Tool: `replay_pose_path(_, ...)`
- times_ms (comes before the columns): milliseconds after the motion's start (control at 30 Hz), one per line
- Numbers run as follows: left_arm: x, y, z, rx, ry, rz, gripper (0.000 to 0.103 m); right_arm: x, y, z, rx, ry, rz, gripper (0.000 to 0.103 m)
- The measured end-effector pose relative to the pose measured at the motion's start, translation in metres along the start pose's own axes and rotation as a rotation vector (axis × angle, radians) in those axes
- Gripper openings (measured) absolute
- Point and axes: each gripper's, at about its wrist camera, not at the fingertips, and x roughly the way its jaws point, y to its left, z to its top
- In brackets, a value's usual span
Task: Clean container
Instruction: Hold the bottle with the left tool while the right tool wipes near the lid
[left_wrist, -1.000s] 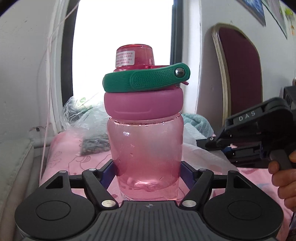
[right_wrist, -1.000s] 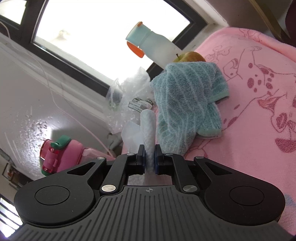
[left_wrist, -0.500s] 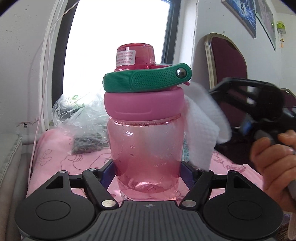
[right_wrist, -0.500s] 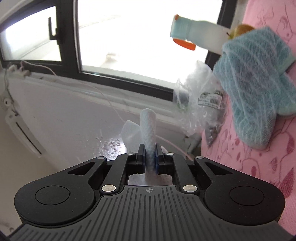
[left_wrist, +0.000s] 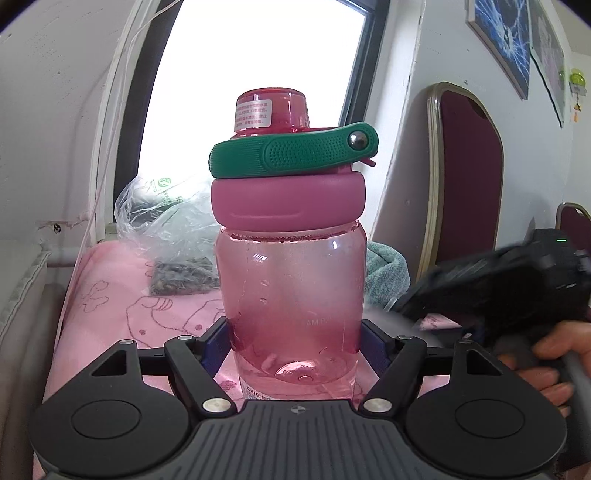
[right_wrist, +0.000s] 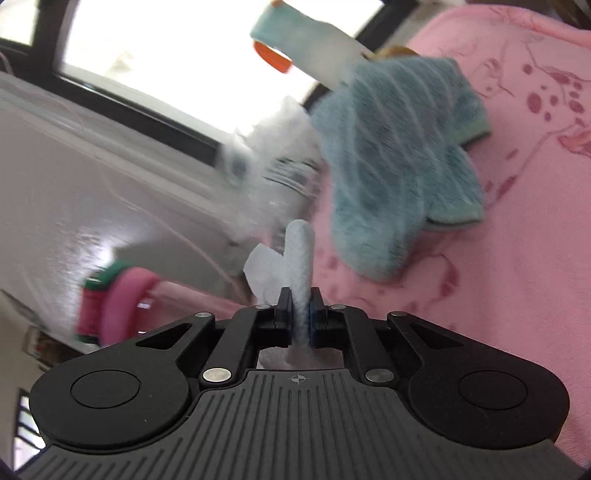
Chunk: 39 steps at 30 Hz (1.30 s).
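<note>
Left gripper (left_wrist: 295, 334): jaws closed against the lower sides of the pink bottle (left_wrist: 291, 295), held upright at frame centre, lid and green strap (left_wrist: 291, 153) in place. Right gripper (right_wrist: 298, 314): jaws pinched narrow on a folded white wipe (right_wrist: 300, 254), centre of its frame; view is motion-blurred. Bottle appears lower left there, apart from the wipe. Assessment: tools in hand, wiping incomplete; no contact is visible. Teal towel (right_wrist: 399, 173) lies unused on the pink cloth (right_wrist: 517, 221).

Blur and hidden parts
The right gripper (left_wrist: 491, 291) is smeared by motion; the plastic bag (right_wrist: 273, 173) is blurred; the bottle (left_wrist: 291, 295) hides the left fingertips.
</note>
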Motion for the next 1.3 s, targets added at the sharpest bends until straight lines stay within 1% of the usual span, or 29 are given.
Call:
replay_pose_path(67,0.0,0.001,0.0,-0.003,-0.001,0.0,0.071,-0.008,0.003,0.001,0.035,-0.029,0.174,0.011)
replay_pose_path(100,0.002,0.001,0.0,0.004,-0.001,0.0,0.071,-0.003,0.001,0.0,0.065,-0.023,0.205,0.011)
replay_pose_path(133,0.002,0.001,0.0,0.013,-0.002,0.001,0.071,0.002,0.0,-0.001,0.085,-0.022,0.199,0.011)
replay_pose_path(167,0.003,0.002,0.0,0.017,-0.002,0.002,0.071,0.007,-0.003,-0.001,0.1,-0.022,0.166,0.011)
replay_pose_path(233,0.004,0.002,0.0,0.022,-0.001,0.002,0.071,0.018,-0.009,0.001,0.108,0.005,0.032,0.011)
replay_pose_path(333,0.007,-0.004,0.0,0.067,0.005,0.005,0.071,0.03,-0.014,-0.001,0.043,0.077,-0.256,0.011)
replay_pose_path(367,0.007,-0.007,0.0,0.087,0.007,0.01,0.071,0.032,-0.014,-0.001,0.005,0.093,-0.314,0.01)
replay_pose_path(433,0.009,-0.014,-0.001,0.124,0.013,0.027,0.071,0.026,-0.01,-0.001,-0.028,0.087,-0.315,0.01)
replay_pose_path(467,0.009,-0.018,-0.001,0.135,0.015,0.038,0.071,0.021,-0.007,0.0,-0.045,0.069,-0.312,0.01)
replay_pose_path(533,0.01,-0.025,-0.002,0.146,0.017,0.068,0.071,0.005,-0.001,0.002,-0.066,-0.006,-0.279,0.01)
replay_pose_path(600,0.012,-0.031,-0.002,0.146,0.016,0.103,0.071,-0.003,0.0,0.006,-0.076,-0.045,-0.267,0.01)
replay_pose_path(633,0.012,-0.033,-0.002,0.126,0.01,0.124,0.073,-0.006,-0.001,0.007,-0.074,-0.057,-0.265,0.01)
replay_pose_path(667,0.012,-0.035,-0.003,0.093,0.002,0.147,0.082,-0.008,-0.003,0.009,-0.059,-0.057,-0.266,0.01)
replay_pose_path(700,0.013,-0.037,-0.003,0.059,-0.009,0.175,0.087,-0.009,-0.005,0.009,-0.046,-0.059,-0.271,0.01)
replay_pose_path(733,0.013,-0.041,-0.005,0.035,-0.018,0.212,0.094,-0.01,-0.007,0.01,-0.034,-0.061,-0.275,0.01)
replay_pose_path(800,0.014,-0.05,-0.009,0.001,-0.026,0.282,0.094,-0.012,-0.007,0.014,-0.019,-0.073,-0.272,0.01)
replay_pose_path(900,0.017,-0.066,-0.016,-0.034,-0.017,0.352,0.094,-0.011,-0.008,0.017,-0.012,-0.083,-0.271,0.01)
replay_pose_path(933,0.019,-0.07,-0.019,-0.037,-0.008,0.358,0.094,-0.012,-0.009,0.019,-0.011,-0.085,-0.27,0.01)
replay_pose_path(967,0.021,-0.074,-0.02,-0.028,0.003,0.357,0.097,-0.013,-0.01,0.021,-0.01,-0.086,-0.27,0.01)
replay_pose_path(1033,0.024,-0.079,-0.022,0.014,0.011,0.375,0.097,-0.012,-0.011,0.022,-0.007,-0.085,-0.268,0.01)
replay_pose_path(1133,0.023,-0.076,-0.021,0.011,0.006,0.371,0.097,-0.017,-0.014,0.02,-0.004,-0.089,-0.264,0.011)
replay_pose_path(1300,0.022,-0.069,-0.018,0.023,-0.01,0.416,0.097,-0.021,-0.018,0.019,0.029,-0.101,-0.244,0.012)
